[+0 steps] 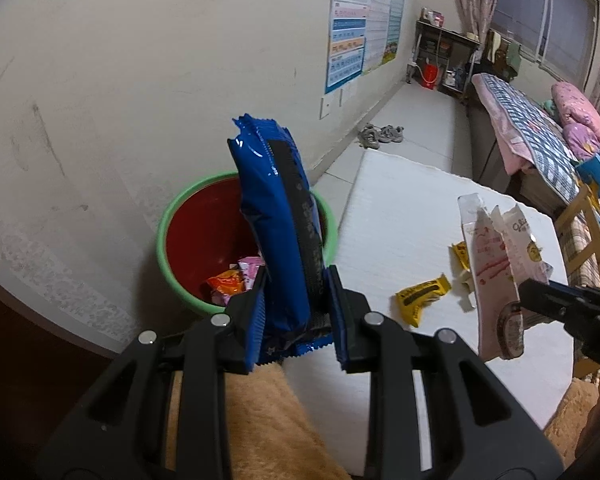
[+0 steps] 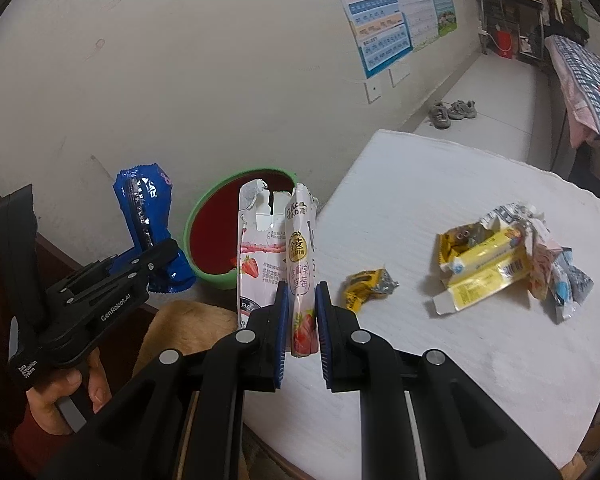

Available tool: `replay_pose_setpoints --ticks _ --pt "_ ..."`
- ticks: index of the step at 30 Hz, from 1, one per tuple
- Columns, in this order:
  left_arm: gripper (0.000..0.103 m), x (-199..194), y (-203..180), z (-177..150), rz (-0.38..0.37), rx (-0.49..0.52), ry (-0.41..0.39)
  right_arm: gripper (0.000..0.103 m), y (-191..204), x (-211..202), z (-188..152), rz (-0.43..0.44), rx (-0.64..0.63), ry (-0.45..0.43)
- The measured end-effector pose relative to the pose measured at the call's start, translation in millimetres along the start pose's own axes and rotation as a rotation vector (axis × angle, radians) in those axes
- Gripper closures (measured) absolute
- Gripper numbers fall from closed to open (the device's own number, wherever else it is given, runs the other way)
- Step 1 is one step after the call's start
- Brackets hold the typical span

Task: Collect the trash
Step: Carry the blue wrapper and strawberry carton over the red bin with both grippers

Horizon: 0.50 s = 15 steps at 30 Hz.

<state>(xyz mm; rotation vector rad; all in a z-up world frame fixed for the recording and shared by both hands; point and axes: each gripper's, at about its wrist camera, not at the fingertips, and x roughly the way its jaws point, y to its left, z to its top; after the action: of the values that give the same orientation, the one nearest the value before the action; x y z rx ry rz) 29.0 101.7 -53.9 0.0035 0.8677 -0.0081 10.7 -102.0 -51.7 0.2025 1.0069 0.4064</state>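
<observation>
Both tools loaded by the bin.
Left tool [image 1: 296, 312] clamped a blue wrapper [image 1: 276, 220]; right tool [image 2: 302, 320] clamped a strawberry packet [image 2: 300, 264] near the green-rimmed bin [image 2: 204, 216].

Blue wrapper [image 1: 278, 240]: glossy plastic film with bright highlights, crimped serrated ends. Pink-and-white pouch [image 2: 300, 276]: smooth printed film, torn at top. Left hand-held gripper [image 1: 296, 312]: matt black moulded plastic, ribbed blue pads, shiny metal pivot pins. Right hand-held gripper [image 2: 302, 316]: same finish. Bin [image 1: 180, 216]: smooth plastic, green rim, red interior. Bench [image 2: 460, 360]: matt white, finely textured surface, ragged far edge. Yellow carton [image 2: 488, 268]: creased printed cardboard. Tan cloth [image 1: 268, 420]: fuzzy pile.
</observation>
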Motion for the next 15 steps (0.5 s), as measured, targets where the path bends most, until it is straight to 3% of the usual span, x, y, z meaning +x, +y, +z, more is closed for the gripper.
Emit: replay_pose_setpoints --ticks 15 --pt "0.076 3.1 27.2 1.3 0.043 -0.055 -0.008 0.089 24.1 18.7 18.3 0.027 -0.034 0.006"
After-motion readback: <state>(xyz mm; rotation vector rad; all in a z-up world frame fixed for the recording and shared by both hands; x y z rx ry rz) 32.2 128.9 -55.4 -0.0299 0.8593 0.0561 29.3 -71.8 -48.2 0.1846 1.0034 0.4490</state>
